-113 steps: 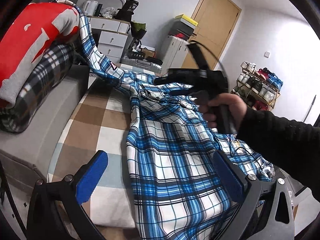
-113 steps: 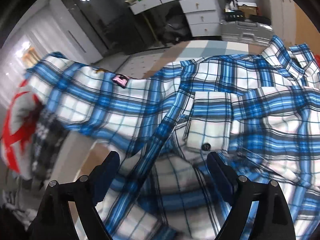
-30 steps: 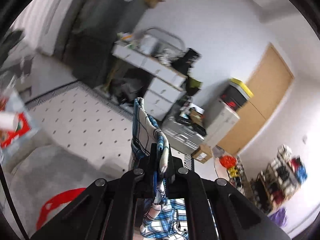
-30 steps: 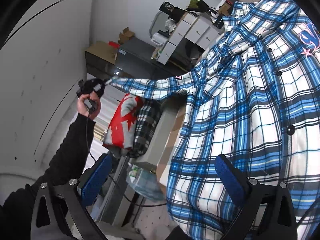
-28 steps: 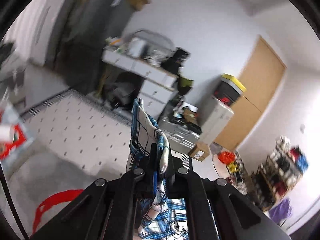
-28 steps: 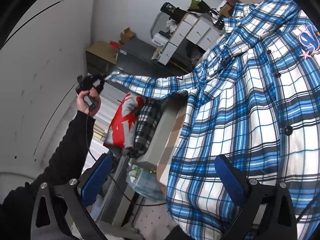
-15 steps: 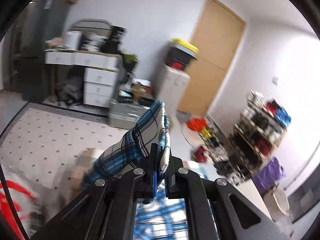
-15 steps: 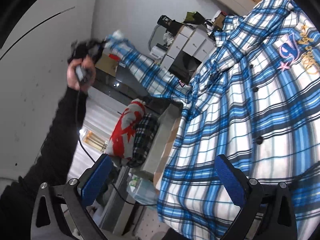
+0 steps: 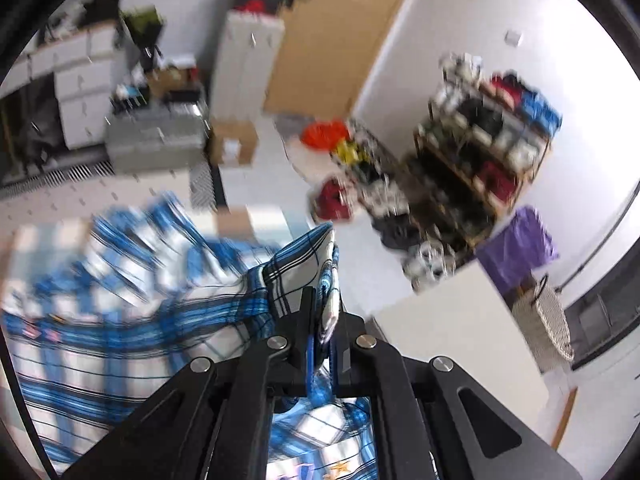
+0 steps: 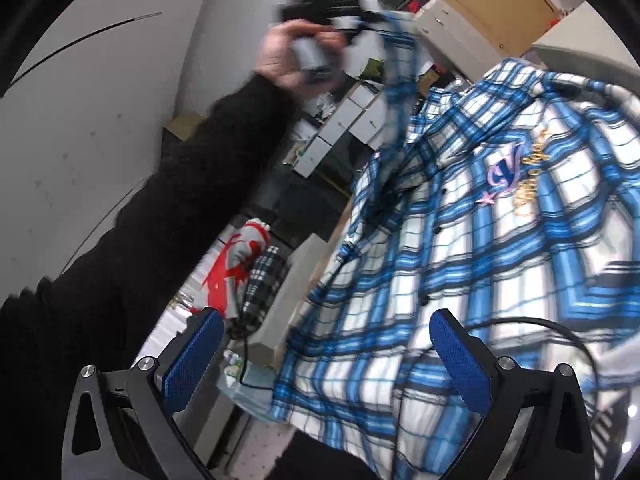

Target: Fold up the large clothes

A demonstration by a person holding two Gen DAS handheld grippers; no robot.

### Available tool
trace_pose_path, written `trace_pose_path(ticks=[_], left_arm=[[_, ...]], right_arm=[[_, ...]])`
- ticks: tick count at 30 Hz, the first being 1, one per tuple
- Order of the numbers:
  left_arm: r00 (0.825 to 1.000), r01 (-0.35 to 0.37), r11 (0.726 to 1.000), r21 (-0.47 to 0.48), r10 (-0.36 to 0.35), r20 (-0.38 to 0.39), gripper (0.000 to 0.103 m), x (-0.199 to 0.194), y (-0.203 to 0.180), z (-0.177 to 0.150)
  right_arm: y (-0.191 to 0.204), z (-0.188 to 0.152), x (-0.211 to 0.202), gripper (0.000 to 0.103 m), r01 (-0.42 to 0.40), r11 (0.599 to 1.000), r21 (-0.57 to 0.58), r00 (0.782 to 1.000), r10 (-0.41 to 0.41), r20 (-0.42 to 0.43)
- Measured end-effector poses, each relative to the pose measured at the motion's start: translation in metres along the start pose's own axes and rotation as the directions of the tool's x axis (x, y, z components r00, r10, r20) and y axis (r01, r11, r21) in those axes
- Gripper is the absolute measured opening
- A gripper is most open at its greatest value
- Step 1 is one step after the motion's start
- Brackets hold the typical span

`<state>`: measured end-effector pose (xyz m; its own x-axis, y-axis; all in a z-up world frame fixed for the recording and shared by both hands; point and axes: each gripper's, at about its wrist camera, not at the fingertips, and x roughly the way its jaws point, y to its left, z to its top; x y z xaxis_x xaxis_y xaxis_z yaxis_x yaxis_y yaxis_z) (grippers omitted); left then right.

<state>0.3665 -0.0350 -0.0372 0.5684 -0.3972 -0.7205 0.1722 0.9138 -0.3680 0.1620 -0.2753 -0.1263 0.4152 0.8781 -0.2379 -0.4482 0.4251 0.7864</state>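
**Plaid shirt, one sleeve lifted: items left to right**

Left wrist view
- Chest of drawers [image 9: 80, 92], white, far left against the wall (blurred).
- Grey case [image 9: 154, 140] on the floor just right of the drawers; a cardboard box [image 9: 234, 146] beside it.
- Plaid shirt [image 9: 120, 320], blue, white and black check, spread across the lower left; much of it is motion-blurred.
- Sleeve cuff [image 9: 308, 268] of that shirt, standing up out of the jaws at centre.
- Left gripper [image 9: 323, 344], jaws together and clamped on the cuff; fabric also shows below the jaws.
- Wooden door [image 9: 340, 36], upper centre.
- Shoe rack [image 9: 480, 140], crowded, right of centre against the white wall.
- Purple cloth [image 9: 520, 244] and a wicker basket [image 9: 554, 320], far right.

Right wrist view
- Black sleeve [image 10: 140, 248] of the person, running from lower left up to the left hand [image 10: 292, 56], which grips the handle of the other tool above the shirt; the plaid sleeve hangs from there down to the shirt body.
- Red-and-white garment [image 10: 236, 268] with a black check cloth [image 10: 264, 276] just beside it, low centre-left.
- Right gripper [image 10: 326, 364], blue pads well apart, nothing between them.
- Embroidered emblem [image 10: 508, 172] on the shirt chest, right of the button placket.
- Black cable [image 10: 520, 324] arcing over the shirt at lower right.
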Motion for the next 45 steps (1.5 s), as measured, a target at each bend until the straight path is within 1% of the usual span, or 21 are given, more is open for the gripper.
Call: trace_pose_path(ticks=[2, 6, 9, 11, 13, 15, 16, 17, 18, 21, 23, 26, 29, 32, 33, 37, 38, 39, 41, 43, 45], left_arm=[[0.995, 0.027, 0.999, -0.022, -0.029, -0.097, 0.0, 0.038, 0.006, -0.021], [0.983, 0.006, 1.0, -0.01, -0.008, -0.182, 0.0, 0.078, 0.011, -0.054], [0.948, 0.039, 0.999, -0.008, -0.04, -0.317, 0.0, 0.092, 0.012, -0.065], [0.937, 0.094, 0.995, -0.024, -0.096, -0.336, 0.0, 0.08, 0.023, -0.061], [0.927, 0.151, 0.988, -0.044, -0.157, -0.341, 0.011, 0.062, 0.03, -0.049], [0.903, 0.253, 0.965, -0.071, -0.262, -0.34, 0.034, 0.035, 0.04, -0.041], [0.902, 0.266, 0.962, -0.061, -0.271, -0.336, 0.042, 0.023, 0.041, -0.04], [0.91, 0.272, 0.961, -0.045, -0.273, -0.314, 0.057, 0.001, 0.05, -0.037], [0.918, 0.274, 0.961, -0.033, -0.271, -0.289, 0.064, -0.012, 0.053, -0.036], [0.974, 0.15, 0.984, 0.09, -0.132, -0.185, 0.064, -0.06, 0.07, -0.034], [0.991, 0.031, 0.987, 0.158, -0.01, -0.131, 0.065, -0.083, 0.097, -0.042], [0.98, -0.134, 0.975, 0.176, 0.157, -0.125, 0.065, -0.087, 0.144, -0.056], [0.964, -0.184, 0.98, 0.081, 0.196, -0.177, 0.065, -0.088, 0.2, -0.069], [0.961, -0.202, 0.979, -0.027, 0.193, -0.197, 0.065, -0.086, 0.235, -0.07], [0.96, -0.219, 0.974, -0.054, 0.206, -0.188, 0.065, -0.08, 0.233, -0.065], [0.957, -0.219, 0.972, -0.09, 0.197, -0.211, 0.065, -0.068, 0.25, -0.066], [0.956, -0.216, 0.972, -0.09, 0.192, -0.22, 0.065, -0.063, 0.252, -0.07], [0.955, -0.215, 0.973, -0.08, 0.193, -0.227, 0.065, -0.056, 0.252, -0.073], [0.949, -0.232, 0.971, -0.053, 0.214, -0.23, 0.064, -0.053, 0.252, -0.077], [0.946, -0.248, 0.968, -0.028, 0.236, -0.224, 0.064, -0.05, 0.251, -0.076], [0.944, -0.261, 0.965, -0.008, 0.254, -0.211, 0.064, -0.051, 0.251, -0.072]], right_arm=[[-0.001, -0.002, -0.007, 0.103, 0.038, 0.999, 0.001, 0.999, -0.038, 0.001], [-0.001, -0.006, -0.022, 0.103, 0.136, 0.99, -0.025, 0.991, -0.136, -0.001], [-0.007, -0.01, -0.03, 0.103, 0.151, 0.988, 0.006, 0.988, -0.151, -0.006], [-0.011, -0.011, -0.036, 0.103, 0.167, 0.985, 0.032, 0.986, -0.167, 0.001], [-0.014, -0.013, -0.038, 0.103, 0.213, 0.976, 0.042, 0.977, -0.214, 0.019], [-0.015, -0.014, -0.039, 0.103, 0.215, 0.975, 0.055, 0.976, -0.216, 0.022], [-0.014, -0.013, -0.038, 0.103, 0.208, 0.976, 0.065, 0.978, -0.21, 0.02], [-0.012, -0.012, -0.036, 0.103, 0.205, 0.976, 0.068, 0.978, -0.207, 0.023], [-0.008, -0.013, -0.037, 0.103, 0.203, 0.977, 0.062, 0.978, -0.205, 0.027], [0.009, -0.012, -0.035, 0.103, 0.206, 0.978, 0.016, 0.978, -0.206, 0.036], [0.016, -0.011, -0.032, 0.103, 0.214, 0.977, -0.016, 0.977, -0.213, 0.027], [0.03, 0.005, -0.025, 0.103, 0.249, 0.965, -0.08, 0.968, -0.249, 0.017], [0.047, 0.034, -0.019, 0.103, 0.331, 0.926, -0.182, 0.944, -0.326, 0.059], [0.061, 0.088, 0.0, 0.103, 0.465, 0.834, -0.298, 0.885, -0.451, 0.121], [0.062, 0.107, 0.012, 0.103, 0.503, 0.796, -0.336, 0.862, -0.492, 0.125], [0.043, 0.175, 0.08, 0.103, 0.562, 0.684, -0.465, 0.799, -0.595, 0.09], [0.025, 0.198, 0.107, 0.103, 0.598, 0.65, -0.469, 0.756, -0.652, 0.06], [0.007, 0.215, 0.13, 0.103, 0.617, 0.636, -0.463, 0.723, -0.691, 0.015], [-0.035, 0.243, 0.176, 0.103, 0.628, 0.638, -0.445, 0.676, -0.731, -0.095], [-0.076, 0.263, 0.212, 0.103, 0.668, 0.606, -0.432, 0.607, -0.78, -0.155], [-0.108, 0.278, 0.235, 0.103, 0.697, 0.588, -0.411, 0.567, -0.803, -0.186]])
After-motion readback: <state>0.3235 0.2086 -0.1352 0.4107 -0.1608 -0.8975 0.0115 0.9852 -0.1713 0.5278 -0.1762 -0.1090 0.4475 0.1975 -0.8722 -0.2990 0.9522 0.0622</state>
